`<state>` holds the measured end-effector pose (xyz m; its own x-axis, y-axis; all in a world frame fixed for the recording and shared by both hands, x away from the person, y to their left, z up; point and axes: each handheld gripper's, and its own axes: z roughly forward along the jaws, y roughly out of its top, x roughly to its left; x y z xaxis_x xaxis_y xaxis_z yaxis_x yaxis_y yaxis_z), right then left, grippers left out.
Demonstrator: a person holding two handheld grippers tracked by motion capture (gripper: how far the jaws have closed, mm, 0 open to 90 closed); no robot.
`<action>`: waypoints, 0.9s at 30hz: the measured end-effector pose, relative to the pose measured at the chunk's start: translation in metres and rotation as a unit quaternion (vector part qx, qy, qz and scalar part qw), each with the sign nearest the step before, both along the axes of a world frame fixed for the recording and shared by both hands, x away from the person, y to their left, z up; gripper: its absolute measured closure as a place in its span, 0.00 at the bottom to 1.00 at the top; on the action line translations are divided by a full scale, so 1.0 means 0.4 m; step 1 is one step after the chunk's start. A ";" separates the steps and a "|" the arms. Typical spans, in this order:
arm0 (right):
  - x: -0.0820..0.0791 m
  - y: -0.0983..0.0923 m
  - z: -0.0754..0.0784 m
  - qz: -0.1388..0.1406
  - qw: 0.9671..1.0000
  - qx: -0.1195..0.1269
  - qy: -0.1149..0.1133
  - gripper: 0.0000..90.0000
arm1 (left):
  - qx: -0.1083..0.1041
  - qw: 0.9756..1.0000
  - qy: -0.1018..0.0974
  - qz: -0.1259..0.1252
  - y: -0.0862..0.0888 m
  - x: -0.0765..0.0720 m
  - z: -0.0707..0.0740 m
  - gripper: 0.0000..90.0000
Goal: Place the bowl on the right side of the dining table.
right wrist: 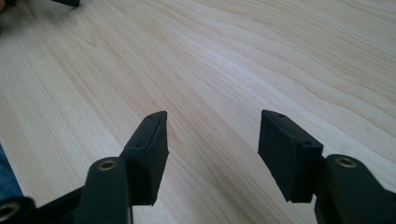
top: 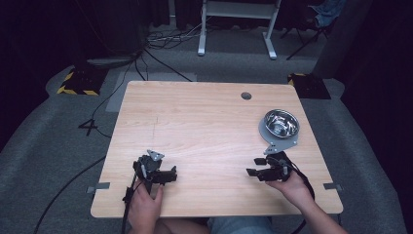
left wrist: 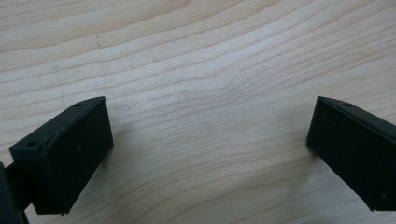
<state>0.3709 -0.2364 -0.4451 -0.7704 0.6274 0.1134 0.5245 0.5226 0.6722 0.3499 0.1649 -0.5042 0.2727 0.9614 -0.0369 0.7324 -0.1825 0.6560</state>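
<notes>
A: Left hand-held gripper (top: 171, 174)?

B: Near the front edge of the worktop (top: 204, 117), left of centre, held in the left hand (top: 145, 204). It lies low over the wood with its jaws pointing toward the middle. In the left gripper view (left wrist: 210, 154) the jaws stand wide apart, bare wood grain between them, nothing gripped.

A: Right hand-held gripper (top: 254, 166)?

B: Front right of the worktop, held in the right hand (top: 292, 187), jaws pointing left toward the other gripper. In the right gripper view (right wrist: 212, 149) the jaws are apart with bare wood between the pads, nothing held. The two grippers are well apart from each other.

A: Nearest object?

B: A steel bowl (top: 281, 122) at the right side of the worktop, upright. It sits beyond the right gripper, near it; I cannot tell whether the grey plate (top: 277, 141) under its near rim belongs to the gripper or lies under the bowl. Neither gripper touches the bowl.

A: Other fixed features?

B: A round cable hole (top: 246, 95) near the far edge
</notes>
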 end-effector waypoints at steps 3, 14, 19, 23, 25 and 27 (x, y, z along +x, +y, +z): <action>-0.011 0.002 -0.021 -0.007 1.000 0.003 -0.010 0.48 | 0.001 1.000 0.000 0.000 0.000 0.000 0.000 0.00; -0.031 0.000 -0.081 -0.012 1.000 -0.012 -0.021 0.47 | -0.001 1.000 0.000 0.000 0.000 0.000 0.000 0.00; -0.040 0.001 -0.102 -0.012 1.000 -0.012 -0.025 0.47 | 0.000 1.000 0.000 0.000 0.000 0.000 0.000 0.00; -0.047 0.003 -0.110 -0.011 0.999 -0.010 -0.031 0.47 | 0.000 1.000 0.000 0.000 0.000 0.000 0.000 0.00; -0.049 0.003 -0.112 -0.007 0.999 -0.013 -0.035 0.47 | 0.000 1.000 0.000 0.000 0.000 0.000 0.000 0.00; -0.052 0.005 -0.114 -0.009 0.999 -0.010 -0.037 0.47 | 0.000 1.000 0.000 0.000 0.000 0.000 0.000 0.00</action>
<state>0.3500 -0.2343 -0.4909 -0.7652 0.6423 0.0432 0.4827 0.5281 0.6987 0.3498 0.1648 -0.5042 0.2725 0.9614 -0.0376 0.7327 -0.1820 0.6558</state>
